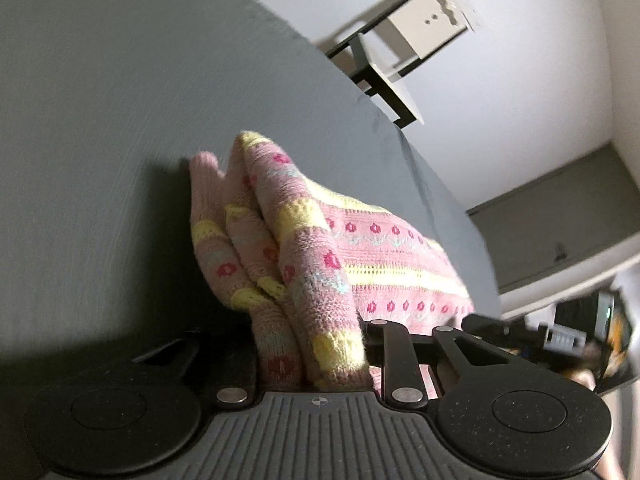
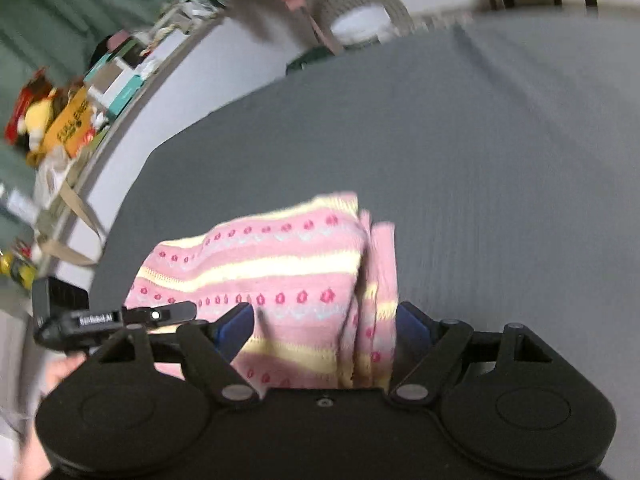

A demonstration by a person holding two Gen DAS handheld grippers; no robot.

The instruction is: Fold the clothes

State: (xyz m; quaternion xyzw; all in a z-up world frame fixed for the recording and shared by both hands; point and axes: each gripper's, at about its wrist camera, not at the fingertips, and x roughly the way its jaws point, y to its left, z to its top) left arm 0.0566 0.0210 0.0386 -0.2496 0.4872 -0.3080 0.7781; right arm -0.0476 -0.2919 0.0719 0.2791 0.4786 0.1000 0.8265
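The left gripper (image 1: 316, 344) is pinched narrow on a bunched fold of the pink knitted sweater (image 1: 320, 248), the cloth rising straight up out of its jaws in thick ridges of pink, yellow and pale blue with rows of small red flowers. The right gripper (image 2: 324, 320) stands with its jaws wide, the blue pads (image 2: 236, 324) set on either side of the sweater's (image 2: 260, 264) folded edge; the knit lies between them, though I cannot tell whether the pads press on it. In the right wrist view the left gripper (image 2: 160, 314) shows at the near left, lying across the sweater's near edge, with part of a hand (image 2: 60, 368) below it. The sweater sits as a folded bundle on a grey sheet (image 2: 480, 160) that covers the broad flat surface; it is close to the near edge, with bare grey cloth stretching away on the far side and to the right. Beyond the sheet's far edge a woven basket (image 2: 360, 4) stands on the pale floor. Far off to the left, a long shelf (image 2: 120, 64) carries boxes and a yellow soft toy (image 2: 38, 120). In the left wrist view a white piece of furniture with dark legs (image 1: 420, 28) stands on the floor past the sheet (image 1: 120, 100).
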